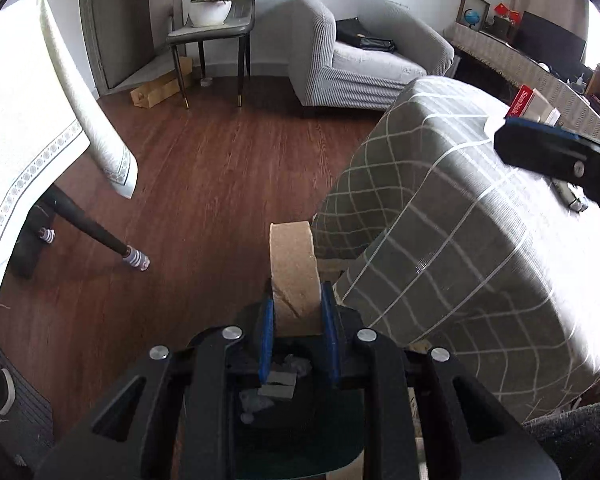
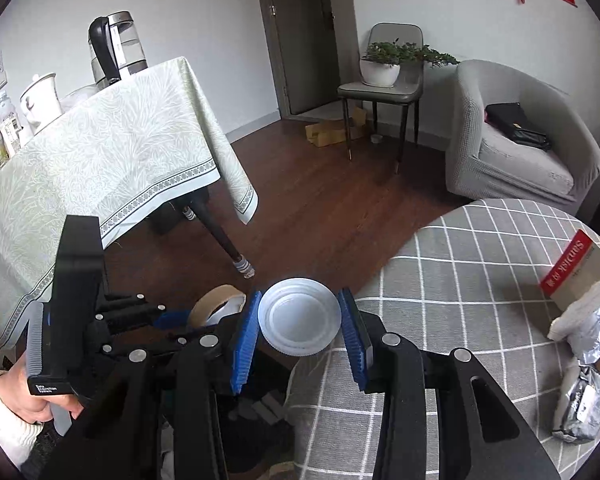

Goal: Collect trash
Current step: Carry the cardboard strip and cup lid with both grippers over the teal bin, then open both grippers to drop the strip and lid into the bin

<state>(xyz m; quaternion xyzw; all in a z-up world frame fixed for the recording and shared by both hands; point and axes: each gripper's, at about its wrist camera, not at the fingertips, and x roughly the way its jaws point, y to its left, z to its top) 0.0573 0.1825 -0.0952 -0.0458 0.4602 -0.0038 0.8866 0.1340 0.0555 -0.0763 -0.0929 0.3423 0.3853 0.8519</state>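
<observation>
- Left tool (image 1: 296,312) pinches an empty tape roll (image 1: 294,268), near the checked worktop (image 1: 460,220) edge.
- Right tool (image 2: 300,320) pinches a white lid (image 2: 300,322).
- Both are mid-carry; next likely calls for a bin, none visible.
- Wrappers (image 2: 588,368) remain right.
</observation>
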